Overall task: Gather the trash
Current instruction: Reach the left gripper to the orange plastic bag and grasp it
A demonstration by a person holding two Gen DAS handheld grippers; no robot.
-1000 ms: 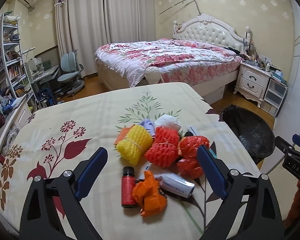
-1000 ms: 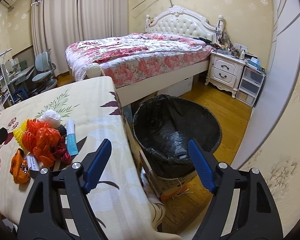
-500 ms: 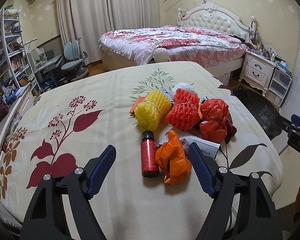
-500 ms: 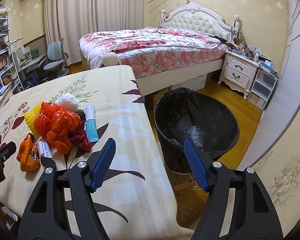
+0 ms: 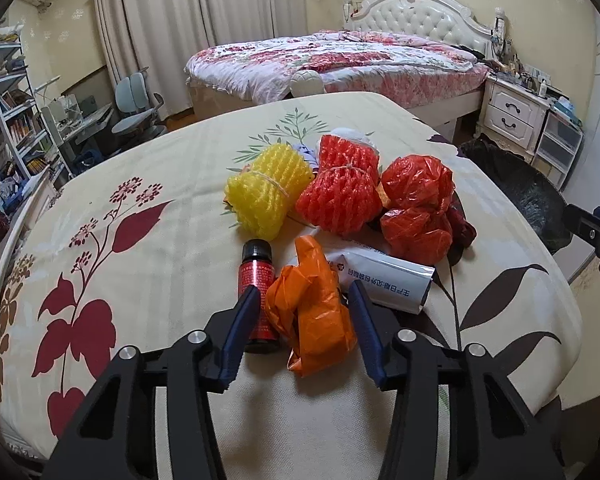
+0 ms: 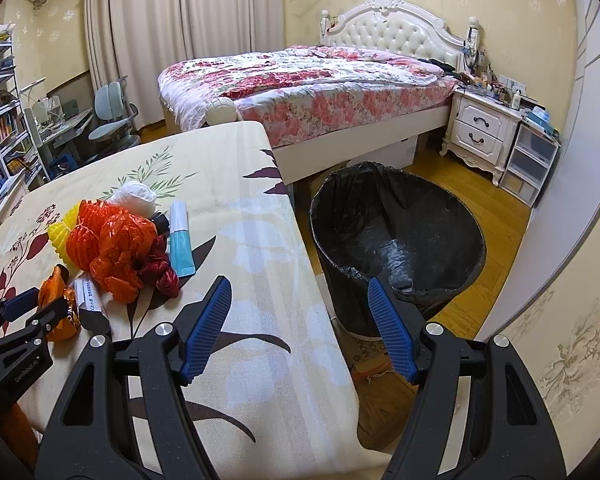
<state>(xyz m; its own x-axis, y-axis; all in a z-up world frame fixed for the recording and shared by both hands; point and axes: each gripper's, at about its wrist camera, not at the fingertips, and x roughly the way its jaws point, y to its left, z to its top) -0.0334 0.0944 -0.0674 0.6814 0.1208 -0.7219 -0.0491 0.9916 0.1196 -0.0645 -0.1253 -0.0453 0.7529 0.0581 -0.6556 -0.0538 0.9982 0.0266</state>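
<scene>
Bedroom, floral tablecloth [image 5: 148, 264]. Left gripper [image 5: 303, 300], jaws just closing, straddles the crumpled orange plastic bag [image 5: 314, 312], contact unclear. Right gripper [image 6: 300, 300] open, empty. Black-lined trash bin [image 6: 400, 240] beside table.

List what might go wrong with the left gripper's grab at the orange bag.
1. The left gripper, jaws just closing around the crumpled orange plastic bag, has the small red bottle against one finger and may drag it along.
2. The soft bag may slip loose before reaching the black-lined bin beside the table.
</scene>
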